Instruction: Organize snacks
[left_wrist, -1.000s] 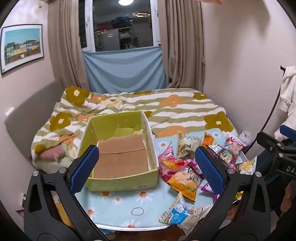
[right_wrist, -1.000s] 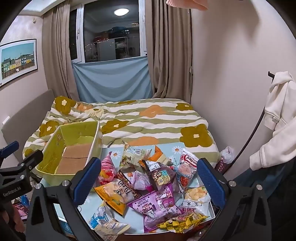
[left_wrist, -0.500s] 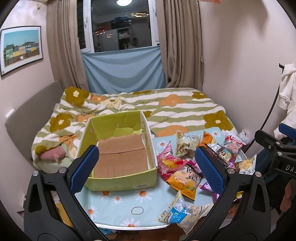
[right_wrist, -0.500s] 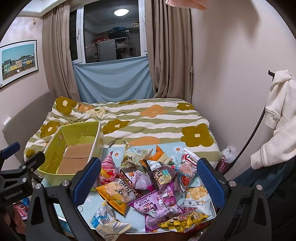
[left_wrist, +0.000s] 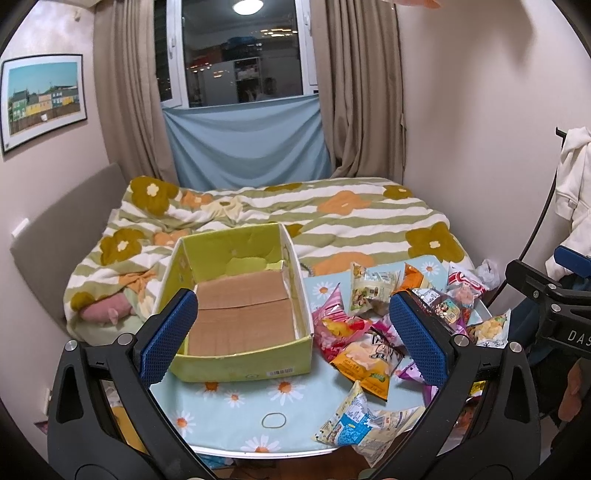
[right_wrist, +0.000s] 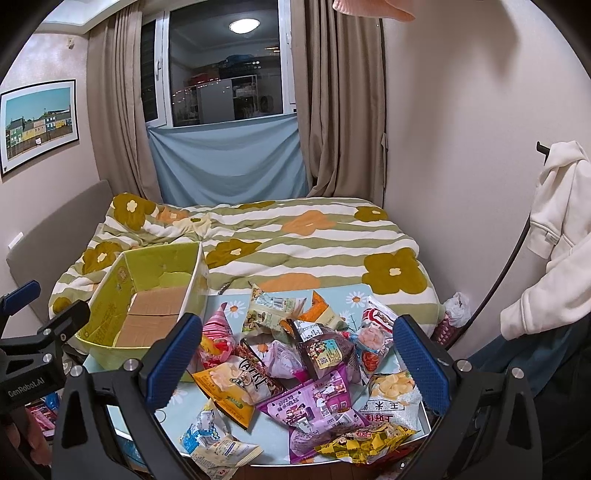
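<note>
**Snacks piled on the table, box standing empty beside them**

The left gripper (left_wrist: 293, 338) hovers above the near edge of a small table (left_wrist: 236, 417) covered in a pale blue daisy cloth; its jaws are spread wide and hold nothing. The right gripper (right_wrist: 297, 360) hangs over the right half of the same table, jaws equally wide apart and holding nothing.

The snacks lie in a loose heap (right_wrist: 310, 354) on the right part of the table, many overlapping. Among them are an orange chip bag (right_wrist: 236, 387), a purple packet (right_wrist: 314, 402) partly under other packets, a dark brown packet (right_wrist: 321, 350), a yellow packet (right_wrist: 365, 441) at the near edge, and a blue-and-white packet (right_wrist: 212, 441) lying apart at the front. A pink cone-shaped packet (left_wrist: 328, 310) sits just beside the box.

The yellow-green cardboard box (left_wrist: 243, 365) stands on the left of the table, open at the top, with only its brown cardboard floor flaps showing inside. A rubber band (left_wrist: 272, 420) lies on the cloth in front of it.

Behind the table is a bed with a striped flower-print quilt (left_wrist: 332, 221). A pink soft toy (left_wrist: 105, 314) rests at the quilt's left edge. A cream hoodie (right_wrist: 550, 236) hangs at the right, near the table's corner.
</note>
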